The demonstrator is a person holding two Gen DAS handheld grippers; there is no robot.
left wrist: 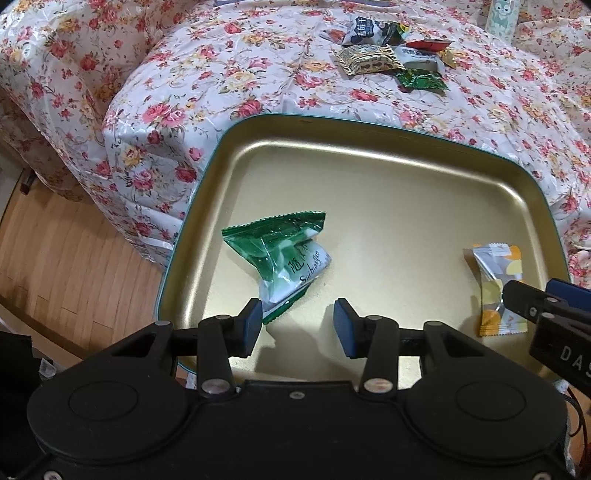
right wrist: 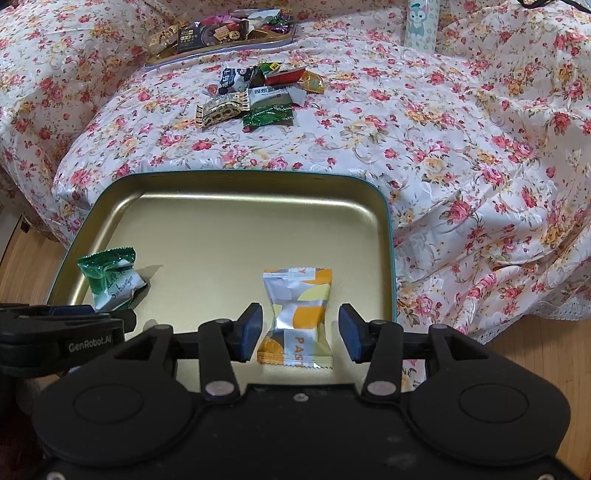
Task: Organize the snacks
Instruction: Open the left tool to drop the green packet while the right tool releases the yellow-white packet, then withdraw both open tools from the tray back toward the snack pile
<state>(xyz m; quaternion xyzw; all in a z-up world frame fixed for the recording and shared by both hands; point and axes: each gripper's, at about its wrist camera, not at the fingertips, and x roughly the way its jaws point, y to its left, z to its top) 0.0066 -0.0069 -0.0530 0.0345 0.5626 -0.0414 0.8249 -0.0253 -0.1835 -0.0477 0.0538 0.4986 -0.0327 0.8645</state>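
Observation:
A gold tin tray [left wrist: 388, 177] [right wrist: 236, 221] lies on the floral cloth. In it lie a green snack packet [left wrist: 284, 258] [right wrist: 110, 280] and a silver-and-orange packet [left wrist: 498, 288] [right wrist: 297, 317]. My left gripper [left wrist: 297, 326] is open over the tray, its left pad touching the green packet's lower corner. My right gripper [right wrist: 300, 328] is open, with the silver-and-orange packet lying between its pads, not squeezed. Each gripper shows at the edge of the other's view. A pile of loose snacks [left wrist: 391, 51] [right wrist: 255, 96] lies farther back on the cloth.
A second tray full of snacks [right wrist: 221, 33] sits at the far back. A patterned cylinder [right wrist: 421, 22] [left wrist: 502, 14] stands at the back right. The cloth-covered table ends at the left, with wooden floor [left wrist: 55, 240] below.

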